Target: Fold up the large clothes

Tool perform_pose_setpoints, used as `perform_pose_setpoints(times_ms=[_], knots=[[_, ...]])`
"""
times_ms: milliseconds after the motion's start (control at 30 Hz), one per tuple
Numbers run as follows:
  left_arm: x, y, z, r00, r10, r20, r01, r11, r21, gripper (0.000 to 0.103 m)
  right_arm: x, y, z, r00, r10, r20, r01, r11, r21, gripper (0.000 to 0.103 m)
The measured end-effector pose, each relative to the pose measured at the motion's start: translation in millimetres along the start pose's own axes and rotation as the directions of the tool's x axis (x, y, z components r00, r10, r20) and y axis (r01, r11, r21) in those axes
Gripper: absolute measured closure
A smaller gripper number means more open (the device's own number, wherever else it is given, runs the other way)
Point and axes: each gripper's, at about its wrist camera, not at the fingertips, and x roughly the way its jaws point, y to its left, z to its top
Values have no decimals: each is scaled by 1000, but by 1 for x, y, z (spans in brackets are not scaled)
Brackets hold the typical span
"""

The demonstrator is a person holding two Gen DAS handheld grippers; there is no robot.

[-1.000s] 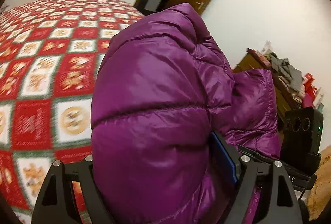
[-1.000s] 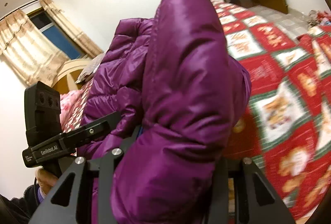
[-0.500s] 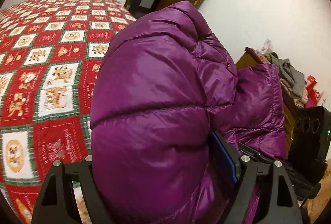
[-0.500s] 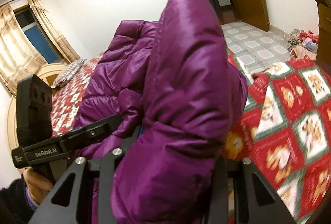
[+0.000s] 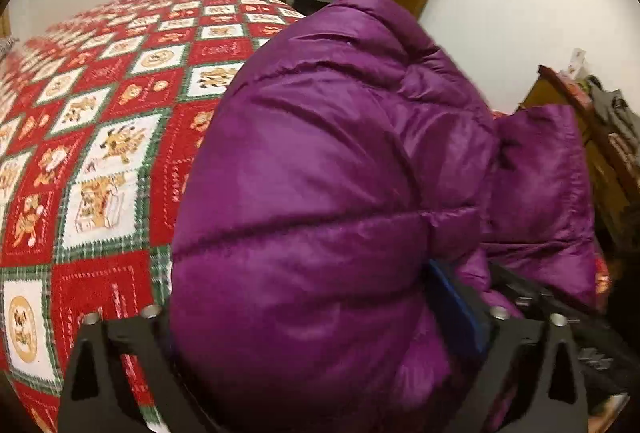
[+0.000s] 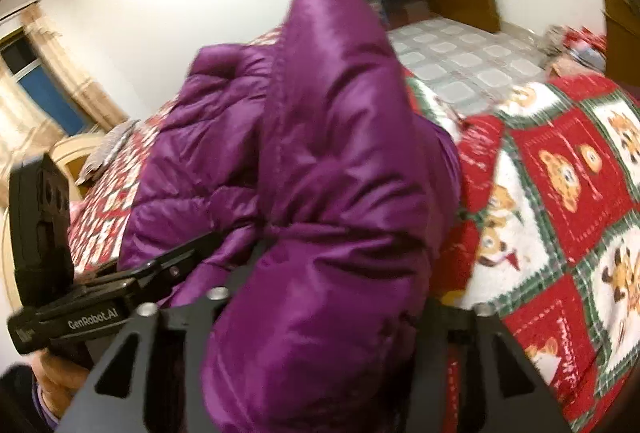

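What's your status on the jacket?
Left gripper and right gripper both shut on jacket. Jacket bunched, raised over bed. Nothing blocking.

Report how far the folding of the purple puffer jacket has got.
Done: the purple puffer jacket is gathered up, one bunch in each gripper. In hand: the left gripper and the right gripper each grip a padded fold above the red patchwork bedspread. Left: laying it flat and making neat folds; none shows yet.
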Motion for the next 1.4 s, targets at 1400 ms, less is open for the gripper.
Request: perform_pose_setpoints(times_ms=[1400], knots=[[1,-7,9,999,26,-33,-22,994,107,1,-17,-1,24,922,-385,53,384,923,13,26]])
